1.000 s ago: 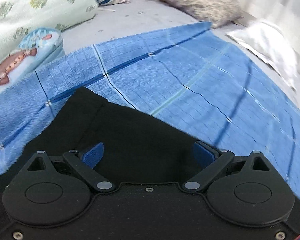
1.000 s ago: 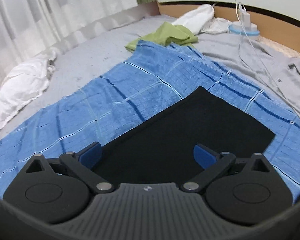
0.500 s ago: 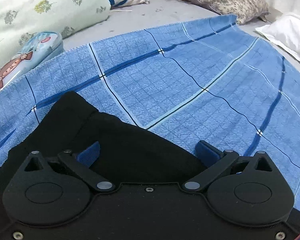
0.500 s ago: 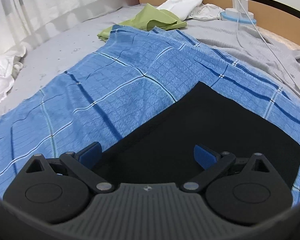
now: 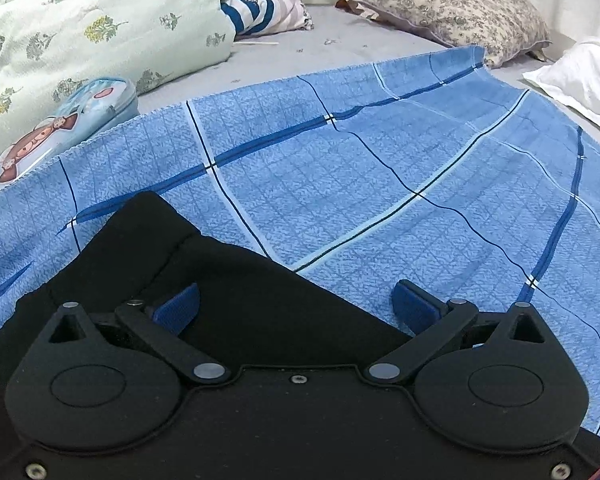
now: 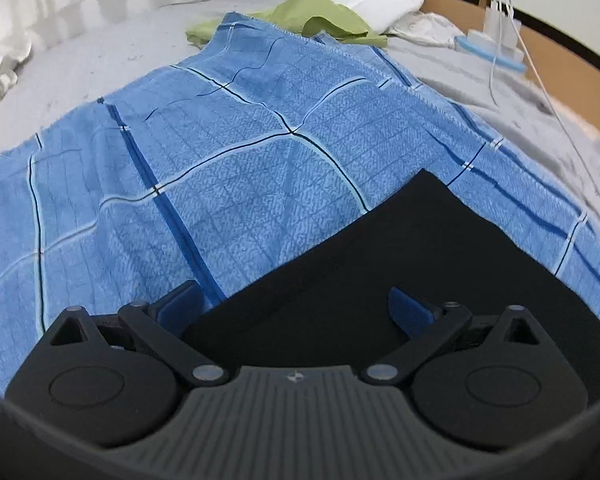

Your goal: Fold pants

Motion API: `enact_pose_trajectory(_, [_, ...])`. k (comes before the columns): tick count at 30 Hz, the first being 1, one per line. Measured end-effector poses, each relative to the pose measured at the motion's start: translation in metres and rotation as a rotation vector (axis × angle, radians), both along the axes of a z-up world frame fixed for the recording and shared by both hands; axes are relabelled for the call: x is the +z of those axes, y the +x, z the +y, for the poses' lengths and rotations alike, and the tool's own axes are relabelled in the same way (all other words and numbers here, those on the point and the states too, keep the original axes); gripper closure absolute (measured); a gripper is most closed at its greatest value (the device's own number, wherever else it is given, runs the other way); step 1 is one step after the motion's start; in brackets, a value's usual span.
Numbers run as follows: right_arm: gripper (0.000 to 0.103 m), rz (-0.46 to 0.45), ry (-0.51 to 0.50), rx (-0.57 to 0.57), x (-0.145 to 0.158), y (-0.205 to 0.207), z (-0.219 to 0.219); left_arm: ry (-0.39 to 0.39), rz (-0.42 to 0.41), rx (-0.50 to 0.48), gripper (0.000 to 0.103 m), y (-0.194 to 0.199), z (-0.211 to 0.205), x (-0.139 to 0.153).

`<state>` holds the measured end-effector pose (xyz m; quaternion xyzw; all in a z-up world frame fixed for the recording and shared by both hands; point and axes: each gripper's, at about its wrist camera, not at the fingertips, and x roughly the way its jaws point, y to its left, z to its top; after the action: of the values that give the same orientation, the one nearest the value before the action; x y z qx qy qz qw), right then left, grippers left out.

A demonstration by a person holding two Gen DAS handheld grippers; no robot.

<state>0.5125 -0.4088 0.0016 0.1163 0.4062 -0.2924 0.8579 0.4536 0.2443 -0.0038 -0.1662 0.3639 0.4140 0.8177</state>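
Bedroom work surface: grey bed sheet [image 5: 352, 40] overlaid with a blue checked woven blanket [image 5: 380, 168], black fabric pants [image 5: 228, 280] lying flat on its near part.

Left gripper [image 5: 296, 304] and right gripper [image 6: 292, 304] both stand with jaws spread wide, empty, low over the pants' far edge. Progress, as judged: the pants appear already folded flat, with straight edges and a square corner in the right view; at least one further fold probably remains. Clearance: open blanket lies beyond the far edge; a floral quilt [image 5: 80, 28], patterned pillow [image 5: 452, 8], green cloth [image 6: 312, 16] and white charger cable [image 6: 500, 32] sit well apart at the margins.
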Motion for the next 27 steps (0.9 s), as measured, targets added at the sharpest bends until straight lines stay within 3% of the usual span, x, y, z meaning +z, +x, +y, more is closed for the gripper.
enact_pose_trajectory(1, [0.016,-0.002,0.009,-0.011,0.002,-0.002,0.000,0.003,-0.002,-0.003,0.000,0.000,0.000,0.000])
enact_pose_trajectory(2, [0.038,-0.001,-0.002,-0.028,0.005,-0.005,0.000,0.004,-0.002,-0.005,0.000,-0.001,0.000,0.000])
enact_pose_trajectory(3, [0.068,0.005,-0.030,-0.054,0.010,-0.009,-0.001,0.003,-0.002,-0.007,0.000,-0.001,0.000,0.000])
enact_pose_trajectory(4, [0.078,-0.007,-0.026,-0.054,0.015,-0.015,-0.003,0.001,-0.003,-0.010,0.000,-0.002,0.000,0.000])
enact_pose_trajectory(5, [0.095,-0.005,-0.005,-0.057,0.017,-0.020,-0.007,0.000,-0.003,-0.014,0.000,-0.002,0.001,0.000])
enact_pose_trajectory(17, [0.099,-0.144,0.192,-0.001,0.039,-0.139,-0.055,-0.069,-0.011,-0.084,0.000,-0.017,0.007,0.007])
enact_pose_trajectory(27, [0.099,-0.156,0.232,0.016,0.027,-0.195,-0.069,-0.066,-0.005,-0.137,0.000,-0.034,-0.001,0.009])
